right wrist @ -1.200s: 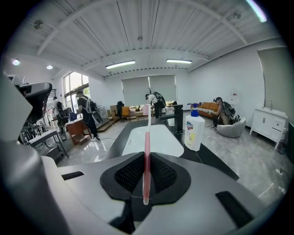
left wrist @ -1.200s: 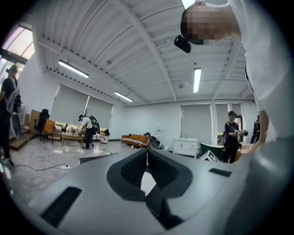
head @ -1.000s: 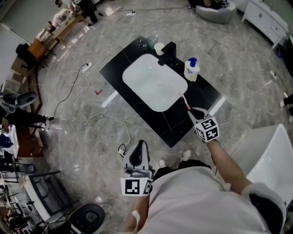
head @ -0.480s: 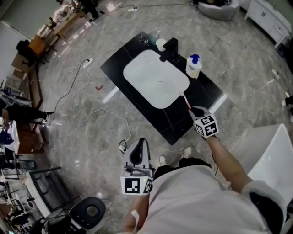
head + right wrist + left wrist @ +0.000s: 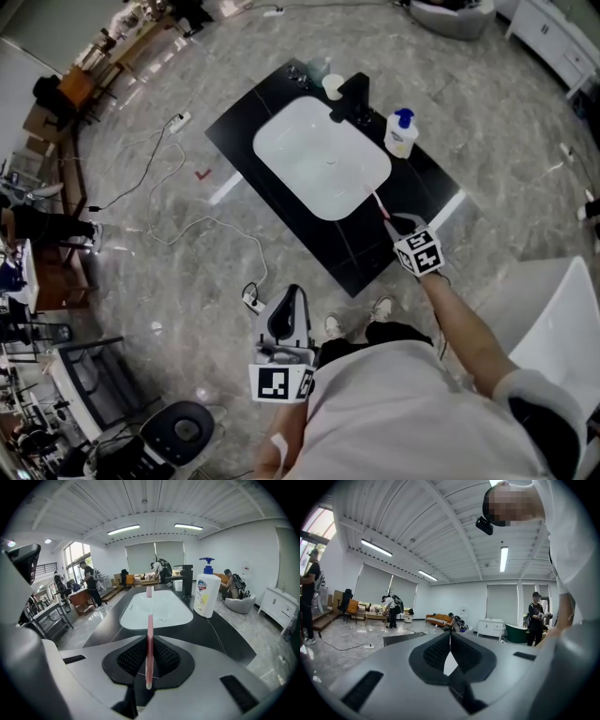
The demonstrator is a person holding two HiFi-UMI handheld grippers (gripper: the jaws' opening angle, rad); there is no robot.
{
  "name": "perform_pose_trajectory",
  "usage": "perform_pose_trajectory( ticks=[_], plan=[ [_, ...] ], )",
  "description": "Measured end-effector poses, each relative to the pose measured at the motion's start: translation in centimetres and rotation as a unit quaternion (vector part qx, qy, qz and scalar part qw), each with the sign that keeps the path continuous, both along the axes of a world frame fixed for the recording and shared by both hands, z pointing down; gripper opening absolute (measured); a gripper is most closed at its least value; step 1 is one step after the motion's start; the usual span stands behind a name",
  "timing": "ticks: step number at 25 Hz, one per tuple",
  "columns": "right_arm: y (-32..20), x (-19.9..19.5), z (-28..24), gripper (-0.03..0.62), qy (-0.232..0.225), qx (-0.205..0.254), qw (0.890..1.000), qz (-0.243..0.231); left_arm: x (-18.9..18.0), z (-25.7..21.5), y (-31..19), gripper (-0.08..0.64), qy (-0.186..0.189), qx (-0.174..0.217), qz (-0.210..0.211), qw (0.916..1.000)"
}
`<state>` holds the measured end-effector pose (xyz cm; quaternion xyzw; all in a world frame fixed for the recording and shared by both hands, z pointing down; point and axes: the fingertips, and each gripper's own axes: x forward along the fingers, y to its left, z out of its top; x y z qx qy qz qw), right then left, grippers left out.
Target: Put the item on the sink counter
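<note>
Edged the right hand-held gripper (image 5: 392,225) slightly farther over the glossy black stone bench (image 5: 367,262), right of the frame's centre. Kept it clenched on the slim pink-and-white plastic toothbrush (image 5: 379,205), its head pointing at the smooth white rounded basin (image 5: 319,159). Not laid down yet; probably only lowering and release remaining. Held the left hand-held gripper (image 5: 286,323) closed on nothing at lower centre, well apart from the bench.

The toothbrush (image 5: 149,634) is pink. The table (image 5: 361,253) is black, its basin (image 5: 319,159) white. The bottle (image 5: 401,137) is white with a blue pump.
</note>
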<state>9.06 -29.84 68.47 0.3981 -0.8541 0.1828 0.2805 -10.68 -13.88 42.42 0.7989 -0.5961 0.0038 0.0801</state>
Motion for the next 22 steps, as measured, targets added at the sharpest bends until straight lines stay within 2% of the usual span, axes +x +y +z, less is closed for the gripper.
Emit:
perform_pose_trajectory(
  ticks=[22],
  plan=[
    [0.3, -1.1, 4.6, 0.061, 0.036, -0.06, 0.998, 0.005, -1.2, 0.3, 0.5, 0.012, 0.008, -0.006, -0.014, 0.9998]
  ],
)
